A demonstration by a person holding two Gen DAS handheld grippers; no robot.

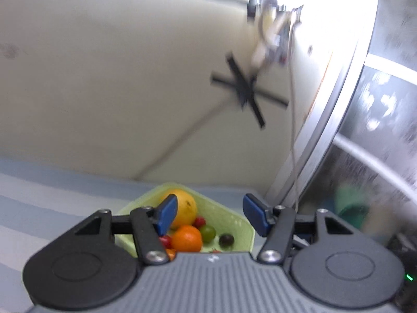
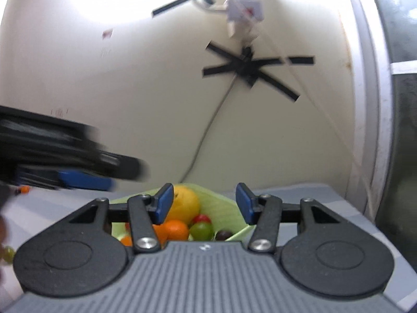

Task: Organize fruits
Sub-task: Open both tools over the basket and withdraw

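Beyond both pairs of blue pads, toward twelve o'clock: green basket on the striped table, holding a yellow citrus, an orange and small grapes, gathered so the fruit stays in one place. Left gripper and right gripper both released, nothing between pads, aimed over the basket. Stray grape at nine o'clock in the right view, probably next to collect.

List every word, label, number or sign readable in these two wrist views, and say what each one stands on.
No readable words or numbers in either view.
Small pale logo mark on the left gripper's grey ribbed body: a symbol, no letters.
The same mark on the right gripper's grey body: no letters.
Reddish marks on the wall: too blurred to read.
White tag hanging on the wall, with red on it: too blurred to read.
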